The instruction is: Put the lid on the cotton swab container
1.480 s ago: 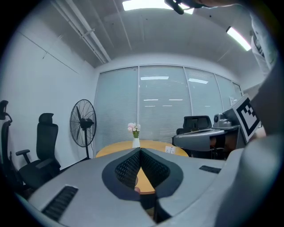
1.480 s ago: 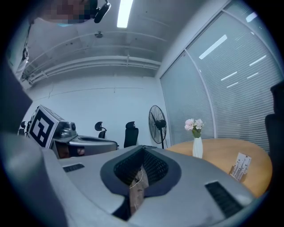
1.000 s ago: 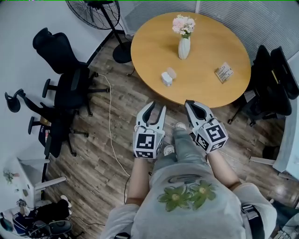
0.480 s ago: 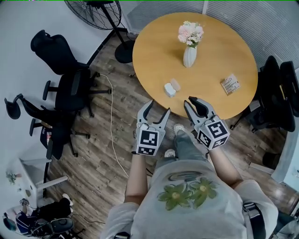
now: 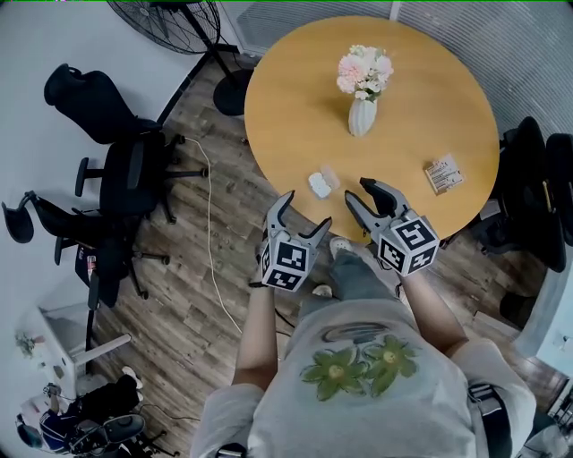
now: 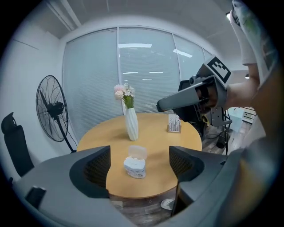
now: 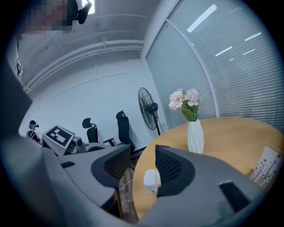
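Observation:
A small white cotton swab container (image 5: pixel 318 185) stands near the front edge of the round wooden table (image 5: pixel 286 98). Its clear lid (image 5: pixel 330 175) lies just behind it, touching or nearly so. My left gripper (image 5: pixel 304 213) hovers at the table's edge, short of the container. Its jaws have just been opening and stand open with nothing between them. My right gripper (image 5: pixel 358 192) is over the table edge to the container's right; its jaws have also just opened and are empty. The left gripper view shows the container (image 6: pixel 134 167) and lid (image 6: pixel 137 152) ahead between the jaws.
A white vase of pink flowers (image 5: pixel 362 114) stands mid-table. A small printed box (image 5: pixel 444 173) lies at the right. Black office chairs (image 5: pixel 125 179) and a floor fan (image 5: pixel 170 13) are left of the table, more chairs (image 5: pixel 537 179) right. A white cable (image 5: pixel 211 259) crosses the floor.
Both grippers have moved forward and down to the table's front edge, and both pairs of jaws have spread wider. The container and lid have not moved on the table.

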